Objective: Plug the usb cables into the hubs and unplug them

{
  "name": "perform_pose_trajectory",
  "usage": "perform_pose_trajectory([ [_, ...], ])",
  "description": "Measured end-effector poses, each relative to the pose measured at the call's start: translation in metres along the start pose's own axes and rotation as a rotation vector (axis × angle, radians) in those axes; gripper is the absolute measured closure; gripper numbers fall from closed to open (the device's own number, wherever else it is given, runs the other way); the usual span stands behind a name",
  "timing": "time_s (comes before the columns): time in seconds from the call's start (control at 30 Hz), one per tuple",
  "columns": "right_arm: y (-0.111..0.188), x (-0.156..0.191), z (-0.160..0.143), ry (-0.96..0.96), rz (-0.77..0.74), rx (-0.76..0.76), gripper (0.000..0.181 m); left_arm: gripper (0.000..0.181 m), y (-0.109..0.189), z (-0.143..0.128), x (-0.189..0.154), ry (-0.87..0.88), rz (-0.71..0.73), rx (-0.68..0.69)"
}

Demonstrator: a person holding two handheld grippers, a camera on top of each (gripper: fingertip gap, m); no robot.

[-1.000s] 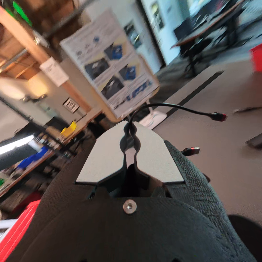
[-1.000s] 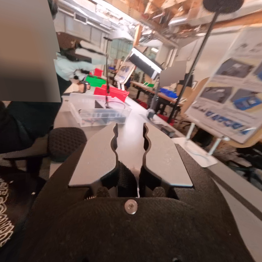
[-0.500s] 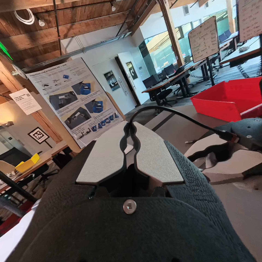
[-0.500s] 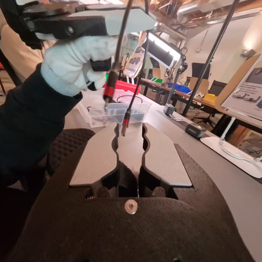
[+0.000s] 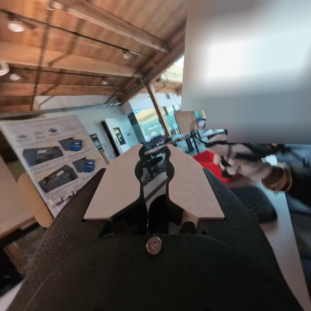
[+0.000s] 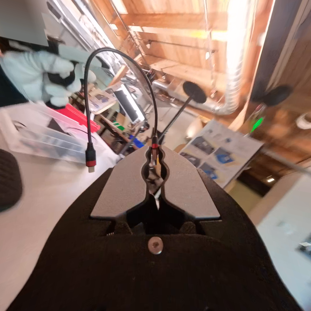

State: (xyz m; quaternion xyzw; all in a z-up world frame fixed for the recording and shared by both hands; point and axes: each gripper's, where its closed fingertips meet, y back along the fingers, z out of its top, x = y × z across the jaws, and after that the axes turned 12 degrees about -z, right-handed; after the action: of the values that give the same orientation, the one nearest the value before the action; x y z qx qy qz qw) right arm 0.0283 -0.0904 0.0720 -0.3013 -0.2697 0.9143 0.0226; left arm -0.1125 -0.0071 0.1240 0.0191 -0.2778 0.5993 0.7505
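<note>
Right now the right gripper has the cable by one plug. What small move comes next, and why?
Probably lower the right gripper toward the table: it pinches the USB cable at one plug, the free plug dangles, and no hub is in view.

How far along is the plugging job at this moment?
Early. Done: the right gripper is shut on one connector of the USB cable; the left gripper is open and empty. The free plug dangles unplugged. No hub is clearly visible, so every plugging and unplugging remains.
</note>
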Motion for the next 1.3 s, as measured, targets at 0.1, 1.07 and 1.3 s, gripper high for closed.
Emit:
perform_pose_trajectory([
  [0.1, 0.009, -0.007, 0.015, 0.268, -0.038, -0.069, 0.174, 0.155, 0.023, 0.012, 0.019, 0.249, -0.011, -0.221],
  [1.07, 0.020, 0.046, 0.026, 0.594, 0.171, -0.109, 0.174, 0.166, -0.100, -0.055, -0.128, 0.526, -0.673, -0.025],
  [1.3, 0.023, 0.029, 0.042, 0.167, 0.224, -0.125, 0.161, 0.166, -0.088, -0.038, -0.110, 0.597, -0.687, -0.213],
])
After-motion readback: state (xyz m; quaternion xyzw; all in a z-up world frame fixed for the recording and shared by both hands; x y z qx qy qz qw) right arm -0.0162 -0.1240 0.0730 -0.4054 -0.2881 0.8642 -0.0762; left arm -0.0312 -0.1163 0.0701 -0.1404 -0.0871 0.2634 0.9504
